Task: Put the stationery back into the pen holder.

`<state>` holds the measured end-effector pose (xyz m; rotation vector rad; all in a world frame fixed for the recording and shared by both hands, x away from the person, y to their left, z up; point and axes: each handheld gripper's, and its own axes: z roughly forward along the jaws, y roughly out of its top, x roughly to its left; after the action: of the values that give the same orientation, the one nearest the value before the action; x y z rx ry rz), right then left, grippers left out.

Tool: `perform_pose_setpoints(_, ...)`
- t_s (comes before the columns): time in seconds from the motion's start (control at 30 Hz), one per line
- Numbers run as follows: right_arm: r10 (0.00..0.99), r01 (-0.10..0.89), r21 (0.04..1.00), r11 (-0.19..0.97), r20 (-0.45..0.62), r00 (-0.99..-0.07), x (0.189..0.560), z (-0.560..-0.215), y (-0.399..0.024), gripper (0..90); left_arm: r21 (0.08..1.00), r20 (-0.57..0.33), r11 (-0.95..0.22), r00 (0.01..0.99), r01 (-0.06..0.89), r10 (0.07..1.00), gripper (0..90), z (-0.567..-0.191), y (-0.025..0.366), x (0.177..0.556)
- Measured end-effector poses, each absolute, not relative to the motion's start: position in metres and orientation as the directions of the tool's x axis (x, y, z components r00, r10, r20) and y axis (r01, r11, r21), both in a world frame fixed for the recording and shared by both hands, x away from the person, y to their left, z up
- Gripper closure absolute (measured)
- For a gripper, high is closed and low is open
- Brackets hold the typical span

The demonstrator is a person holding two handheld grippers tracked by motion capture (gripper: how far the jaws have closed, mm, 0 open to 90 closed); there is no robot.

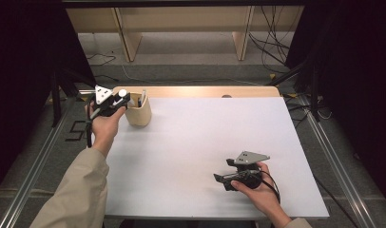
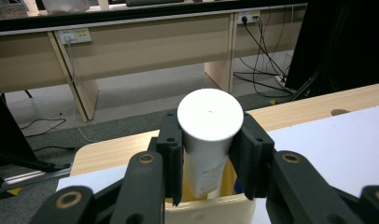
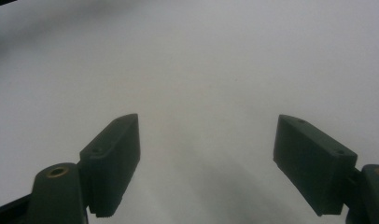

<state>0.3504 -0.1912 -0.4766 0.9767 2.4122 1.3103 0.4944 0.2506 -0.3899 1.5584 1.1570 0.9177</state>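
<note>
Right gripper (image 3: 206, 168) jaws spread over white table (image 1: 196, 142), left gripper (image 2: 208, 161) clamping one white tube (image 2: 208, 135) above one beige holder (image 1: 139, 113)

The person's left arm, in a beige sleeve (image 1: 79, 190), reaches forward along the left side of the bench (image 1: 191, 152), the left hand (image 1: 104, 126) raised near the far left corner. Its left hand-held gripper (image 2: 210, 158) points away from the person, jaws clamped on either side of a white tube (image 2: 209, 135) (a firm squeeze, pads pressed to its sides). The right hand (image 1: 257, 190) sits low near the front edge, its right hand-held gripper (image 3: 206, 168) aimed leftward at the surface with jaws spread wide apart.
</note>
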Motion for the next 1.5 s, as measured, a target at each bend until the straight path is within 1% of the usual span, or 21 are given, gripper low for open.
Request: perform_pose_setpoints(1.5, 0.646, 0.447, 0.809, 0.383, 0.112, -0.755, 0.351, -0.477, -0.191, 23.9, 0.953, 0.046, -0.125, 0.272, 0.278, 0.961, 66.4, -0.406, 0.244, 0.51)
